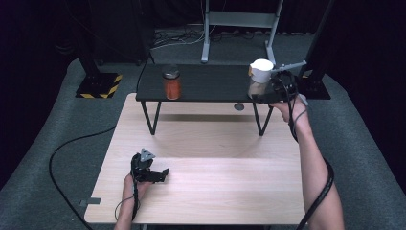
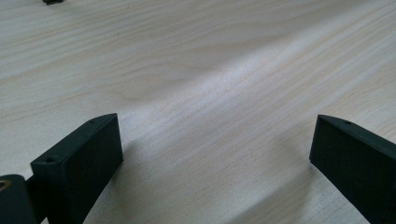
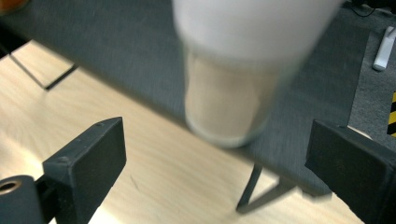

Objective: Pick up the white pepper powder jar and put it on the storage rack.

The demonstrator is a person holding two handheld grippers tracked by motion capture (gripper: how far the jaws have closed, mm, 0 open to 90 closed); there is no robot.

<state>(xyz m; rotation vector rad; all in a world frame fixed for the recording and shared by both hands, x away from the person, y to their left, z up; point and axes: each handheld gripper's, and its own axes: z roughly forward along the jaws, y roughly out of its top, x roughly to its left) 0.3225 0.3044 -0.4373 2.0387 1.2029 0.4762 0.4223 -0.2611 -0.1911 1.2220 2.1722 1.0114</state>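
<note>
A clear jar with a white lid [image 1: 261,74] stands at the right end of a low black shelf [image 1: 210,84]. In the right gripper view the jar [image 3: 233,98] is blurred and holds something pale; it sits near the shelf's front edge [image 3: 116,51]. My right gripper [image 1: 266,91] [image 3: 217,135] is open just in front of it, jaws wide on either side and not touching it. A jar with orange contents and a dark lid [image 1: 171,82] stands at the shelf's left. My left gripper [image 1: 162,174] [image 2: 217,140] rests open on the wooden table [image 1: 215,182], holding nothing.
The shelf stands on thin black legs [image 1: 152,117] at the table's far side, with a small round grey disc [image 1: 239,106] beneath it. Cables trail from both grippers. A yellow-and-black striped base [image 1: 100,86] and a metal stand [image 1: 239,21] sit on the carpet beyond.
</note>
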